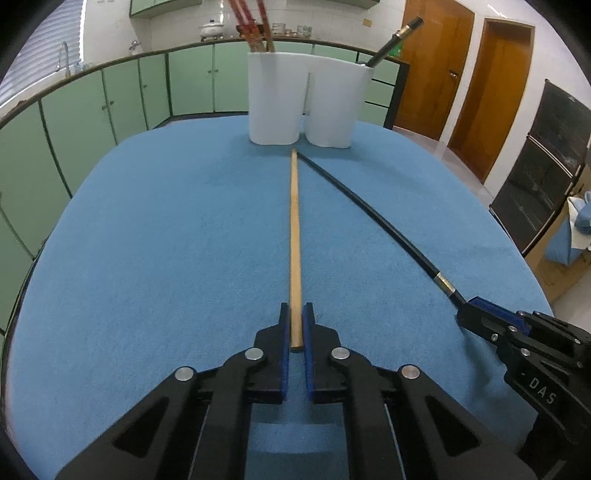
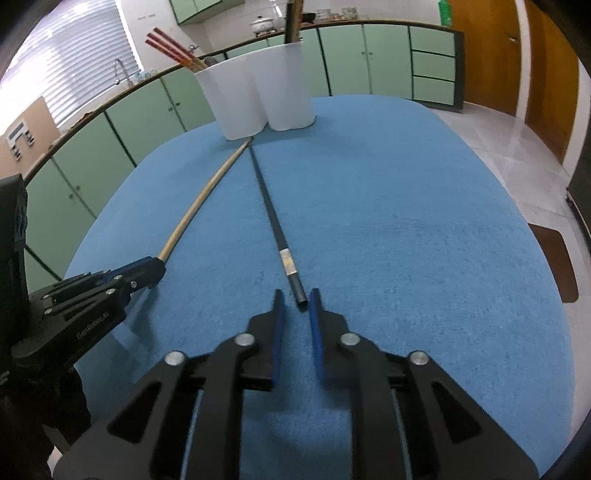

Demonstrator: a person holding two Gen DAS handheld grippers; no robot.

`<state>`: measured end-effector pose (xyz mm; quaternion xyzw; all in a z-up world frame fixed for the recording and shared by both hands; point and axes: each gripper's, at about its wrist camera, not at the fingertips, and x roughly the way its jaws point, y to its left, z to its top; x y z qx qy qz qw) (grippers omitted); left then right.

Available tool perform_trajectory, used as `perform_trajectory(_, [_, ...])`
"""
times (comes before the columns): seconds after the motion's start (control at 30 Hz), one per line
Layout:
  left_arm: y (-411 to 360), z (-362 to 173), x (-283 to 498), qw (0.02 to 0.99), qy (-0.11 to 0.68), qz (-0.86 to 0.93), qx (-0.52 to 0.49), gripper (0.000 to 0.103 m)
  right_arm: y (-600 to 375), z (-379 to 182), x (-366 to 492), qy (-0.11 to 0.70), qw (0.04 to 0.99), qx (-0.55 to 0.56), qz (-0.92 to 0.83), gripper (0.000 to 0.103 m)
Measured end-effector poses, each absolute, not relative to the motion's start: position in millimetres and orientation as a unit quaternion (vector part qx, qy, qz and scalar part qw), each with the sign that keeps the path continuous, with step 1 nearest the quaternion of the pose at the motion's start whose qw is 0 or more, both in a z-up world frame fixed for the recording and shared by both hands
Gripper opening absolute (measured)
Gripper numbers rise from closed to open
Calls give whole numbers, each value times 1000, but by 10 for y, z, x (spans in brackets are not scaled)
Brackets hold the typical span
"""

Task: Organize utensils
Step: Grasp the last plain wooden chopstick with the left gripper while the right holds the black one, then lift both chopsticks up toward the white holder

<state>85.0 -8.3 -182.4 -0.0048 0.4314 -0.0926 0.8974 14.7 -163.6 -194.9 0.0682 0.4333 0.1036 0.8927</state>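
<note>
Red chopsticks (image 1: 255, 29) already stand in the white holder (image 1: 299, 99); left tongs (image 1: 295, 325) clamp the wooden chopstick (image 1: 294, 229); right tongs (image 2: 295, 310) apart around the black chopstick (image 2: 273, 218); both remain on the counter (image 1: 166, 240).

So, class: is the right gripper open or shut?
Open: the right gripper pads stand apart, clear of the black chopstick end between them.

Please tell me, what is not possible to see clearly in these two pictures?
- Inside the white holder: walls hide the lower ends of the red chopsticks, both views.
- Red chopsticks' tops: cut by the left wrist view's edge.
- Small items on the far counter: too small.
</note>
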Motion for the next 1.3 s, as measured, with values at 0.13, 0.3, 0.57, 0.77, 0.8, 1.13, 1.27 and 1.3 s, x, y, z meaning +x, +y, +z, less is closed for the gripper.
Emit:
perform_trajectory(0.13, [31,-1817,760,900,429,-74,-13,7,-1680,-1947,113,432,892,63,114,19])
perform_trajectory(0.3, [77,-1824,741,900,430,-71,-22,7,-1685,-1951,138,433,891,58,120,20])
perform_trajectory(0.57, [59,-1852,776,899,432,-69,-21,7,-1620,-1964,214,435,890,39,130,14])
perform_trajectory(0.77, [56,-1849,760,900,431,-66,-18,7,-1620,-1971,235,436,890,42,130,8])
perform_trajectory(0.8, [55,-1850,758,900,431,-66,-17,7,-1611,-1968,230,436,890,40,129,8])
perform_trajectory(1.13, [71,-1707,703,901,428,-75,-15,7,-1600,-1786,103,418,898,29,133,6])
perform_trajectory(1.27, [53,-1516,636,908,412,-79,-3,7,-1649,-1593,57,399,906,34,133,6])
perform_trajectory(1.3, [51,-1459,616,910,406,-80,-1,7,-1653,-1552,49,395,908,34,132,6])
